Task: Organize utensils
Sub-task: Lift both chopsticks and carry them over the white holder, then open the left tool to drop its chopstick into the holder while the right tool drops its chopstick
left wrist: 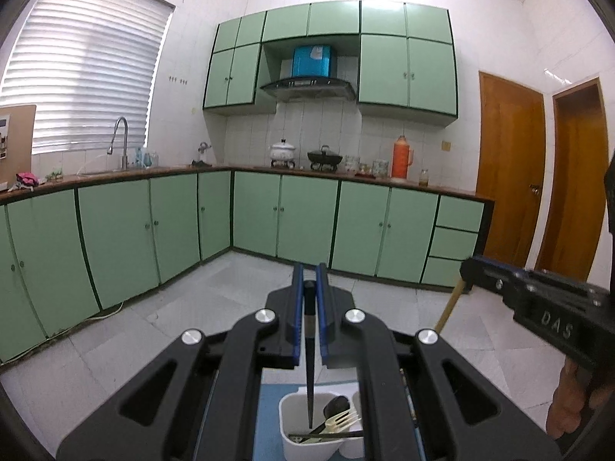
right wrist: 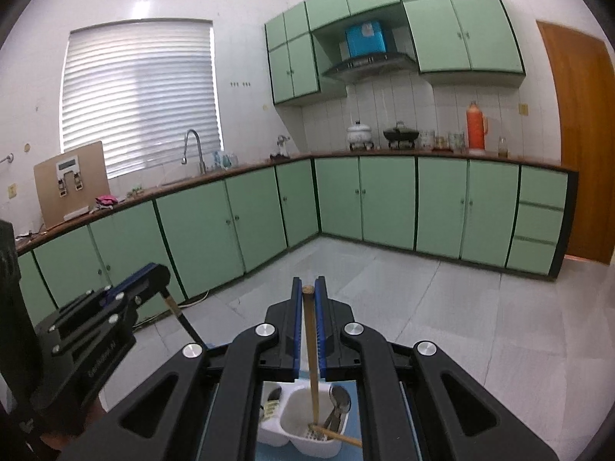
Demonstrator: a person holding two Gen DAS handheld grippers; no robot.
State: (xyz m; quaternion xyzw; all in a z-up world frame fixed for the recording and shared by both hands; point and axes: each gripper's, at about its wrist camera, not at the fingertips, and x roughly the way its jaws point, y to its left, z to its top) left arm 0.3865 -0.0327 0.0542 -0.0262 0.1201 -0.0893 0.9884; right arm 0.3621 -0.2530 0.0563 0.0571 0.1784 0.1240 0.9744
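Left tongs [left wrist: 309, 288]: blue fingers nearly closed, clamping a dark chopstick [left wrist: 309, 365] that hangs upright, tip down inside the white utensil holder [left wrist: 296, 418] directly below, beside a dark spoon [left wrist: 336, 407] and pale fork [left wrist: 342, 420]. Right tongs [right wrist: 308, 288]: nearly closed on a wooden chopstick [right wrist: 312, 361], upright, tip inside the holder's neighbouring compartment [right wrist: 296, 415] below; metal spoons [right wrist: 340, 403] just right.

A chopstick [left wrist: 309, 361] hung upright between the fingers of the left gripper [left wrist: 309, 299], its tip inside the utensil holder [left wrist: 303, 443] below, beside a spoon [left wrist: 336, 407] and fork [left wrist: 344, 420]. To its right, the right gripper [right wrist: 308, 303] held another chopstick [right wrist: 312, 357] upright over the holder's neighbouring compartment.
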